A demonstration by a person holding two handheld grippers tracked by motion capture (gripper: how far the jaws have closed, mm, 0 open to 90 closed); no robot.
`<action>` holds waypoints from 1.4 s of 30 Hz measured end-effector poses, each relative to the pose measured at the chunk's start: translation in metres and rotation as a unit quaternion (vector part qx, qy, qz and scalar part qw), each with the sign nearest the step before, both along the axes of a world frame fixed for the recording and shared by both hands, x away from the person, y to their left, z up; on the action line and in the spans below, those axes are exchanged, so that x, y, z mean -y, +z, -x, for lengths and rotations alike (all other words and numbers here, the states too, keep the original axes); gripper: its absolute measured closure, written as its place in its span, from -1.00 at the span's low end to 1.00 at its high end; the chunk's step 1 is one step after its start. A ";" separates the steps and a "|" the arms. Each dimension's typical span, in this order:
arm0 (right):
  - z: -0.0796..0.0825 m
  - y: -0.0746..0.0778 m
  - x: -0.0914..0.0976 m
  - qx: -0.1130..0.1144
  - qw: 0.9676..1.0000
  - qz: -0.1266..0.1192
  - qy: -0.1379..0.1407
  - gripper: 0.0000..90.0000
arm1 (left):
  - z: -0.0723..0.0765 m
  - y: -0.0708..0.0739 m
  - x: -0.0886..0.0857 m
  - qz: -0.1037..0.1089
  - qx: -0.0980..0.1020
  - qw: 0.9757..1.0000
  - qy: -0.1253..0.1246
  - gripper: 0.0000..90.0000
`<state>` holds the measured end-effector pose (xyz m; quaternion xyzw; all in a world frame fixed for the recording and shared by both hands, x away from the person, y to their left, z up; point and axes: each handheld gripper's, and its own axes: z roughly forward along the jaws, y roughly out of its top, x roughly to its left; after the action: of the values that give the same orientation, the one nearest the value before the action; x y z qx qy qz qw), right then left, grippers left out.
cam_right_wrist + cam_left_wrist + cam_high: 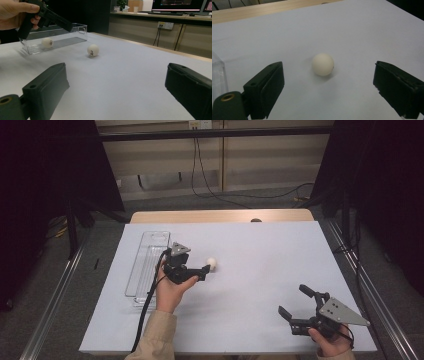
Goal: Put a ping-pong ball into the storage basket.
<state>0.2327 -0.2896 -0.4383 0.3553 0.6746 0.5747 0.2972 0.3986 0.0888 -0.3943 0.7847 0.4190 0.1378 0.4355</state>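
A white ping-pong ball (212, 263) lies on the white table sheet (265, 250), just right of a long clear plastic tray (147, 265). My left gripper (204, 272) hovers close behind the ball with its jaws wide open. In the left gripper view the ball (323, 64) rests a little ahead of the gap between the fingertips, touching neither one. My right gripper (292, 300) stands open near the front right of the table, holding nothing. From the right gripper view the same ball (92, 50) shows a printed mark, and a second ball (47, 42) sits inside the tray (75, 32).
A strip of wooden tabletop (220, 216) runs along the far edge of the sheet. Metal rails (57, 295) flank both sides of the table, and cables (210, 190) trail on the floor behind it. Dark curtains hang at left and right.
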 end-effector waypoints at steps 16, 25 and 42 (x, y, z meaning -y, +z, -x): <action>0.000 0.000 0.000 0.000 1.000 -0.001 0.001 -0.92 | -0.004 -0.007 0.006 -0.013 -0.010 1.000 -0.005 -0.79; 0.000 0.000 0.000 0.000 1.000 0.000 0.001 -0.92 | -0.006 -0.009 0.009 -0.011 -0.007 1.000 -0.005 -0.79; 0.001 0.000 -0.001 -0.001 1.000 0.000 0.001 -0.92 | -0.009 -0.015 0.015 -0.017 -0.012 1.000 -0.014 -0.82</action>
<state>0.2322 -0.2888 -0.4379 0.3547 0.6754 0.5747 0.2962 0.4076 0.0738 -0.4094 0.7993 0.4109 0.1297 0.4188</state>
